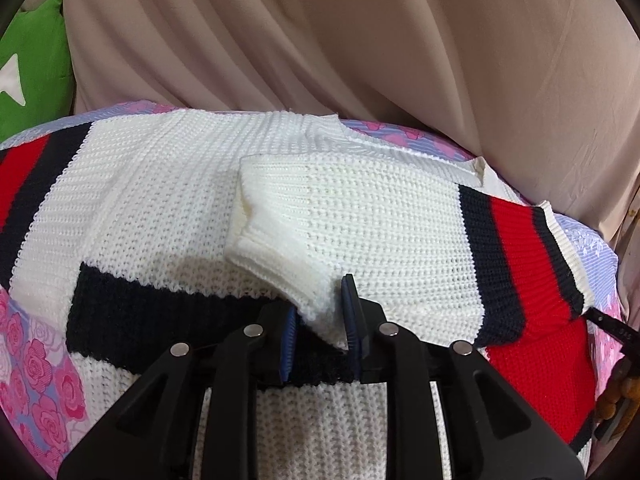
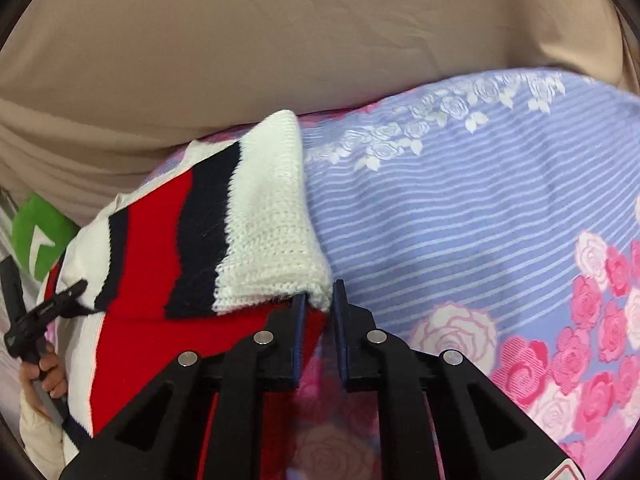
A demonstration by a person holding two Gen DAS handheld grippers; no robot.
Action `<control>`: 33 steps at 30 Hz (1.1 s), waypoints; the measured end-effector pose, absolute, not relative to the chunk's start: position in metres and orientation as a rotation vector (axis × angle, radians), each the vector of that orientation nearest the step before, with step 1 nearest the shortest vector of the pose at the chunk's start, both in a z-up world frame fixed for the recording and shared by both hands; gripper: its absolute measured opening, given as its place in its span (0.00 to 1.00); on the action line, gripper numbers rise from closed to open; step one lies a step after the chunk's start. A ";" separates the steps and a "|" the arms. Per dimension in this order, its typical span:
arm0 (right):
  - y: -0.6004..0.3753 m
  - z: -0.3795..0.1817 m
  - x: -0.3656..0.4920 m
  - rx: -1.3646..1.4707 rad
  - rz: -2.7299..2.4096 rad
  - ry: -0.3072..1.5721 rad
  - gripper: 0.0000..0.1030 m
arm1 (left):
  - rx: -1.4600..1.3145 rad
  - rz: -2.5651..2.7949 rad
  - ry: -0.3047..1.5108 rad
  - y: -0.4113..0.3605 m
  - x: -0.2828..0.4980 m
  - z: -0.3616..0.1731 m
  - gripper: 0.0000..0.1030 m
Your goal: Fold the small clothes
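A big bed sheet [image 2: 460,208] with pink roses and blue stripes is lying smooth over the bed. A beige cloth [image 1: 360,40] is hanging behind it in soft folds. On the sheet, a chunky knit sweater [image 1: 160,208] is lying mostly flat. It is white with bands of red and dark navy, and its stitches are looking bumpy and thick.

The sleeves are getting folded in over the body, I think. The left tool [image 1: 322,324] is nearly closed, and its blue pads are squeezing the ribbed white cuff [image 1: 280,264] of one sleeve, which is resting across the sweater's middle. The right tool [image 2: 320,312] is also nearly closed, pinching a white corner of the other sleeve [image 2: 224,232] at the sweater's edge.

Next, each sleeve probably needs laying down flat and letting go, gently, so the soft knit is not bunching up.
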State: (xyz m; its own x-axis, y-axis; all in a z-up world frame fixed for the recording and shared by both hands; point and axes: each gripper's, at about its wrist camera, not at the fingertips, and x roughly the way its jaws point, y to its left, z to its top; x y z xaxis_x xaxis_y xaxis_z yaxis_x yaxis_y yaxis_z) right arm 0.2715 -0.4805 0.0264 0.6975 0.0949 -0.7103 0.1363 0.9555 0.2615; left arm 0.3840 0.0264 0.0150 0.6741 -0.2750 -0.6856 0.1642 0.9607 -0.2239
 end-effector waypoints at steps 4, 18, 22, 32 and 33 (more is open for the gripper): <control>-0.470 0.061 0.251 0.211 -0.122 0.731 0.17 | -0.149 -0.251 0.793 0.024 0.383 0.014 0.20; -0.469 0.051 0.307 0.216 -0.058 0.785 0.00 | -0.149 -0.258 0.790 0.020 0.383 0.013 0.24; -0.445 0.090 0.345 0.146 -0.015 0.709 0.11 | -0.129 -0.251 0.787 0.017 0.384 0.014 0.24; -0.480 0.050 0.459 0.295 -0.069 0.832 0.12 | -0.158 -0.267 0.788 0.023 0.385 0.012 0.24; -0.486 0.054 0.457 0.312 -0.071 0.788 0.10 | -0.158 -0.267 0.788 0.023 0.385 0.013 0.24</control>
State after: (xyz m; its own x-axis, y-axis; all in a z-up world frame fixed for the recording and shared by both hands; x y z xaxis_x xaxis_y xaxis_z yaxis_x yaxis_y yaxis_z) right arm 0.4571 -0.4857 0.0541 0.7056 0.0526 -0.7067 0.1787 0.9518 0.2492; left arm 0.3850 0.0229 0.0125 0.6741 -0.2950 -0.6771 0.1779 0.9546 -0.2388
